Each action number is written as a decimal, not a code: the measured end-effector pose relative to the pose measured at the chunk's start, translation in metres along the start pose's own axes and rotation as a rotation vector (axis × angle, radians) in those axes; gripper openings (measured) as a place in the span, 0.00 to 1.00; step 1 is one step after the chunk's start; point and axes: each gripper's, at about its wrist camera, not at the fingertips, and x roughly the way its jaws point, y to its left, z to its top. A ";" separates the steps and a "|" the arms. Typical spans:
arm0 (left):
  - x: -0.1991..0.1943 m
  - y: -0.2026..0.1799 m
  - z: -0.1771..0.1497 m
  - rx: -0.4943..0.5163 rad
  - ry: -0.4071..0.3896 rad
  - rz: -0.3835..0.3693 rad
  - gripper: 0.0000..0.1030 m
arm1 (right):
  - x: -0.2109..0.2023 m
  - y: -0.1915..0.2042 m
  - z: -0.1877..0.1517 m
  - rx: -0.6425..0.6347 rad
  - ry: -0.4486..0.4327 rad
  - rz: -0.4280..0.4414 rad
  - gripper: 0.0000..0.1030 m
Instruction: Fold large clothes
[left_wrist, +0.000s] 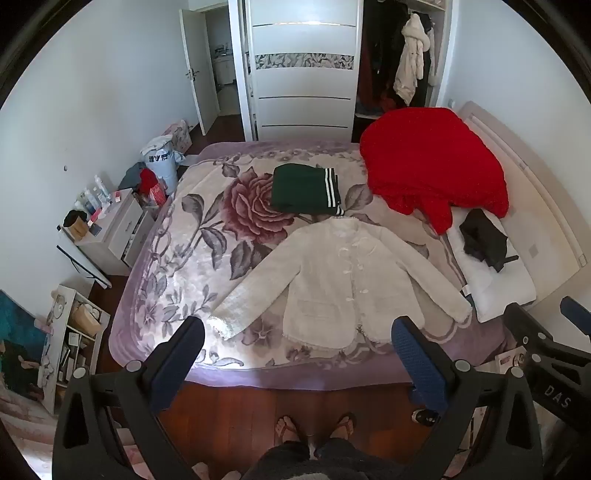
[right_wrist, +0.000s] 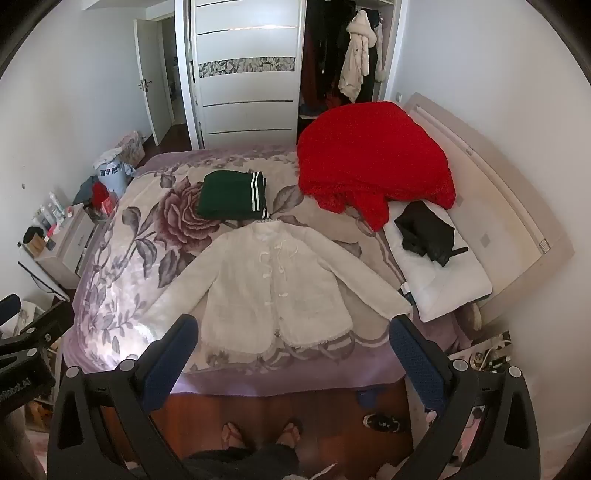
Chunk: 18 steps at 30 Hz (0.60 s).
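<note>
Both claws gape wide and empty: our left gripper (left_wrist: 297, 334) and right gripper (right_wrist: 295, 332) hover above the bed's near edge. We see the white jacket (left_wrist: 332, 280) spread flat, sleeves out, on the floral blanket (left_wrist: 207, 229), likely laid ready for folding.

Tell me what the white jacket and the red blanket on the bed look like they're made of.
The white jacket looks like nubby tweed or boucle: matte, coarse weave, frayed fringe along the hem. The red blanket looks like plush fleece or chenille: fuzzy, speckled pile, soft heaped folds. Neither is certain.
</note>
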 end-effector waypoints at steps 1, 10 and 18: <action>0.000 0.001 0.000 -0.001 0.001 -0.002 1.00 | 0.000 0.000 0.000 0.000 -0.002 0.003 1.00; 0.002 0.000 0.000 0.009 -0.007 0.007 1.00 | 0.000 0.000 0.000 0.000 -0.004 0.003 1.00; 0.000 -0.001 -0.001 0.009 -0.008 0.002 1.00 | 0.000 0.000 0.002 0.000 -0.006 0.002 1.00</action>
